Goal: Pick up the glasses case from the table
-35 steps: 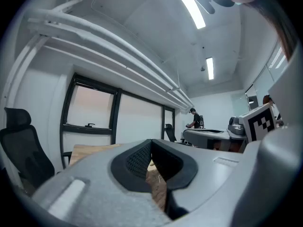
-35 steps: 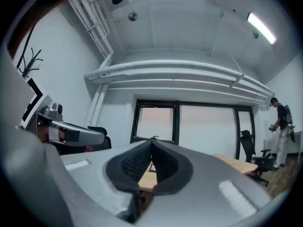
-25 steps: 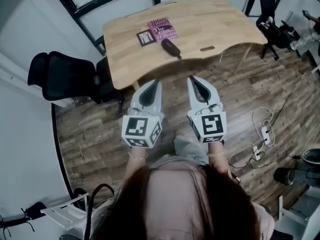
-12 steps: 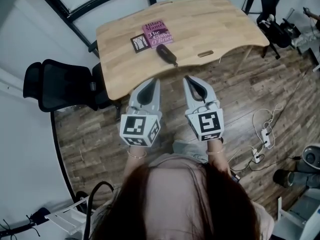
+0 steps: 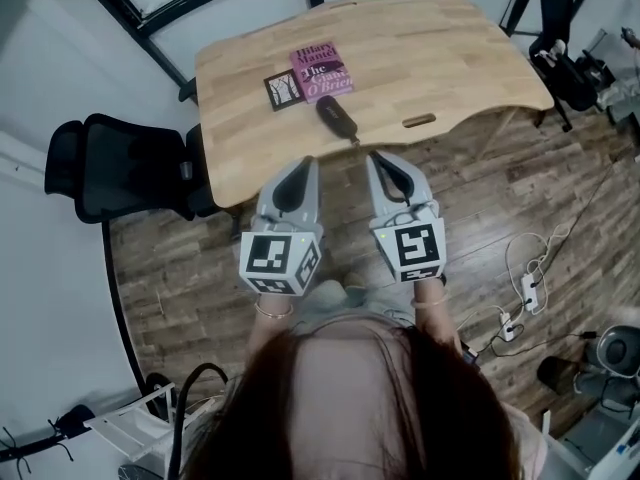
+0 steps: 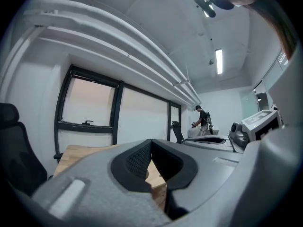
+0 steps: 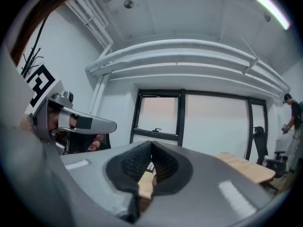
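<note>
Cool, even indoor light fills every view. A ceiling strip light [image 6: 218, 61] high above the left jaws glares white, and the windows [image 7: 161, 117] beyond the right jaws look pale and washed out. The tabletop [image 5: 400, 58] ahead of both jaws is evenly lit, with no hard shadows. Both gripper views bulge strongly, with black corners, and the jaws nearest the lens are soft.

Your pale wooden desk [image 5: 450, 48] has a smooth, matt top with fine grain, while the dark plank floor [image 5: 500, 188] under it looks rougher, streaked and worn. The dark oblong glasses case [image 5: 337, 118] shows a smooth surface with a faint sheen; you cannot tell its material from here. The magenta paperback book [image 5: 321, 71] has a paper cover. Your left tool [image 5: 303, 161] and right tool [image 5: 377, 156] wear matt grey plastic shells, with black pads [image 6: 135, 161] finely ribbed like rubber. The black office chair [image 5: 110, 163] looks like matt cloth.
</note>
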`<state>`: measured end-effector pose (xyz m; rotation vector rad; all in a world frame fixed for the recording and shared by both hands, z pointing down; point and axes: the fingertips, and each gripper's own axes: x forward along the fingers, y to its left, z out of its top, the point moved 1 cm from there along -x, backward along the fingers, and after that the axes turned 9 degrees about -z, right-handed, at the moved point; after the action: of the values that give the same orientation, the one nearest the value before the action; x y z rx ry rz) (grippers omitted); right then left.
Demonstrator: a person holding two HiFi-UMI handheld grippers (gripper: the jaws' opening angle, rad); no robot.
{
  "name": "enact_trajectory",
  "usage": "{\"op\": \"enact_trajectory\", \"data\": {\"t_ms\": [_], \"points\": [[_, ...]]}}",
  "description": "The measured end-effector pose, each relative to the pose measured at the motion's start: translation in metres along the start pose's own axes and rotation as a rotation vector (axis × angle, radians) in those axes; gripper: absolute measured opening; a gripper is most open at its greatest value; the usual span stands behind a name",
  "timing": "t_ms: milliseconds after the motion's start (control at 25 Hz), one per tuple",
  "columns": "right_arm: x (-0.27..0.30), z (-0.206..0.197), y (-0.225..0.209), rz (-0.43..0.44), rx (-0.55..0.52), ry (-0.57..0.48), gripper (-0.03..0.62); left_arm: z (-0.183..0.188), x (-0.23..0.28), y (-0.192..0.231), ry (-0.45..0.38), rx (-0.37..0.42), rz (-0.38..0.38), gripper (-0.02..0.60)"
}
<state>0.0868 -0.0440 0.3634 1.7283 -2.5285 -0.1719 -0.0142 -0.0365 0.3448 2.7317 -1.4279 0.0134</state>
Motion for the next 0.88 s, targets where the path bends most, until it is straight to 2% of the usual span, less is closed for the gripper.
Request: {"op": "enact_trajectory", "data": {"t_ms": [480,880], "points": [[0.042,-0.014,-0.006,0.040,0.111,0.030,0.003,-0.008,0.029,0.032,0.022,-0.013,0.020,0.006],[0.097,-0.023,-0.009,0.053,0.091,0.051,0.003,-0.008,0.069,0.071,0.025,-0.011,-0.004,0.006]]}}
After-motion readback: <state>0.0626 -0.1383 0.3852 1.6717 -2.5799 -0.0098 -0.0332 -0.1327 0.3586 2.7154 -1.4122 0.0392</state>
